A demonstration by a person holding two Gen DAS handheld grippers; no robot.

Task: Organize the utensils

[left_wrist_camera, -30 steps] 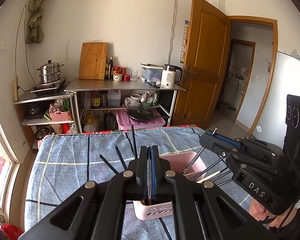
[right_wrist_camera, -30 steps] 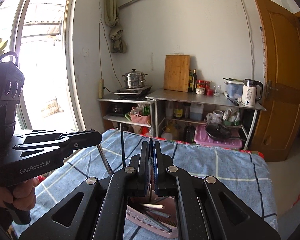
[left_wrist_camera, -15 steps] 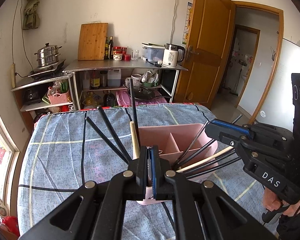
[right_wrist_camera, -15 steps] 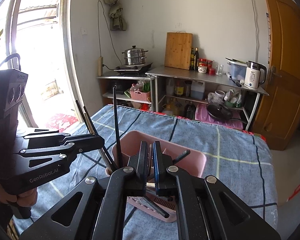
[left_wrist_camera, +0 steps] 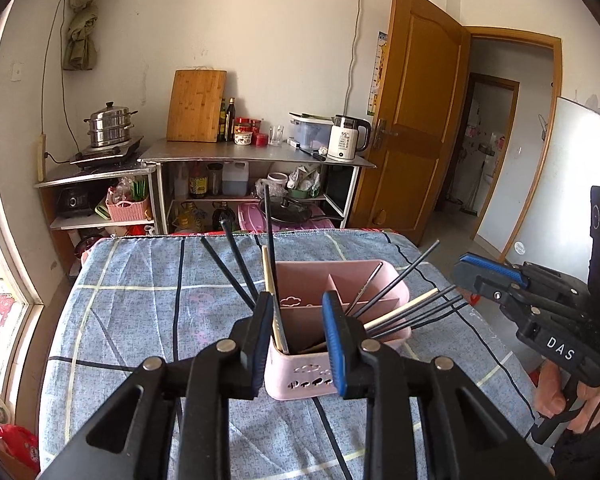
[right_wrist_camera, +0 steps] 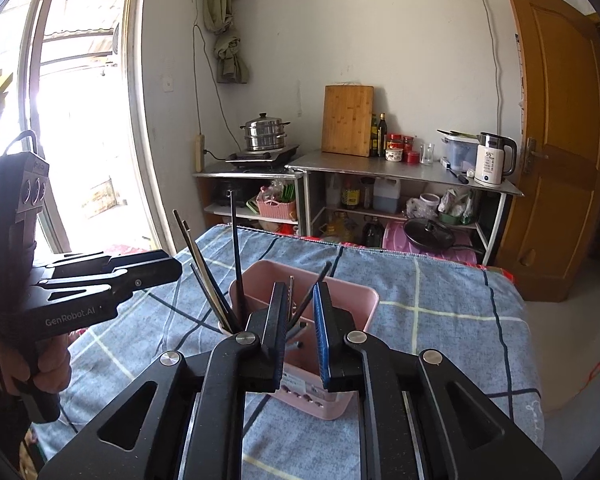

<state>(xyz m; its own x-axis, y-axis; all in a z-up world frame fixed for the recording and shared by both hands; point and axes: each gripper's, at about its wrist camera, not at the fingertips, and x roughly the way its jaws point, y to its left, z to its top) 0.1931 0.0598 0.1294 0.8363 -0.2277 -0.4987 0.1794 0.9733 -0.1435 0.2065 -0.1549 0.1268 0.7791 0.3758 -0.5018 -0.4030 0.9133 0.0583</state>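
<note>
We have just let the chopsticks go into the pink caddy

Our left gripper (left_wrist_camera: 297, 326) and right gripper (right_wrist_camera: 300, 330) have both just been opening; their jaws now stand narrowly apart over the pink divided utensil caddy (left_wrist_camera: 384, 272), pressing on nothing. The caddy sits on the checked blue tablecloth (left_wrist_camera: 140, 300); dark chopsticks (left_wrist_camera: 240, 268) lean from its left compartment, more (left_wrist_camera: 412, 304) fan out on the right. We judge this batch delivered; next we should draw both grippers back without snagging the leaning sticks, then look for remaining utensils.
</note>
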